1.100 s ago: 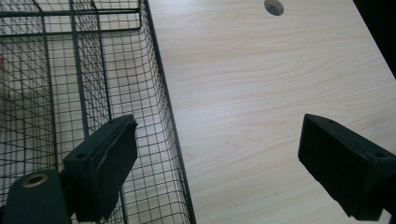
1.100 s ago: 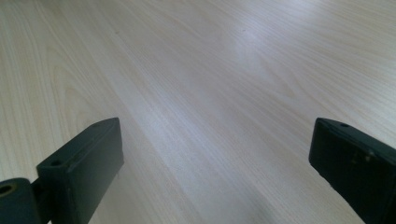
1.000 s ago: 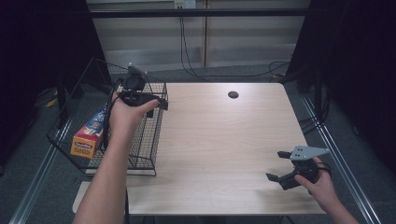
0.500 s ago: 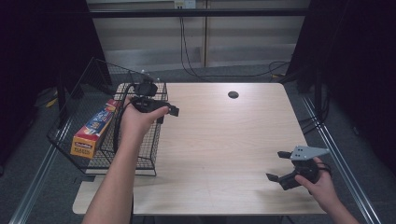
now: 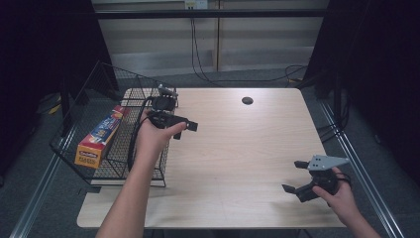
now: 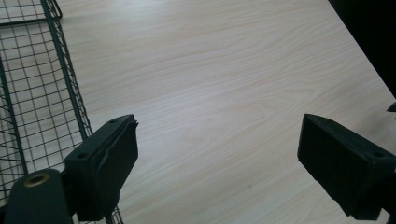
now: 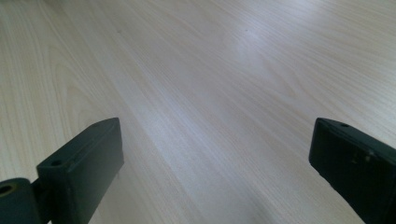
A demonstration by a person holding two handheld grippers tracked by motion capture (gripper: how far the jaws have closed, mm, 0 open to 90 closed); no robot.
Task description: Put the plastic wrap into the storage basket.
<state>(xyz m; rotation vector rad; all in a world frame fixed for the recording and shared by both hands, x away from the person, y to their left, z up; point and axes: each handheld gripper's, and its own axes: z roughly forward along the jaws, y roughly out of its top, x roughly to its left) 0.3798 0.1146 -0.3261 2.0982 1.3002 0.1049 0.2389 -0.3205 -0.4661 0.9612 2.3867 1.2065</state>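
Beside wire basket (image 5: 106, 148) | left gripper (image 5: 185, 130) jaws apart, empty | right gripper (image 5: 295, 177) jaws apart

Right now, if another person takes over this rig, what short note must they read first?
Left gripper: open, holding nothing, at the right edge of the wire basket.
Right gripper: open, holding nothing, near the table's front right corner.
Orange box: lies inside the basket, against its left wall.
Done: the box is in the basket, released.
Left: nothing else lies on the table to pick up.
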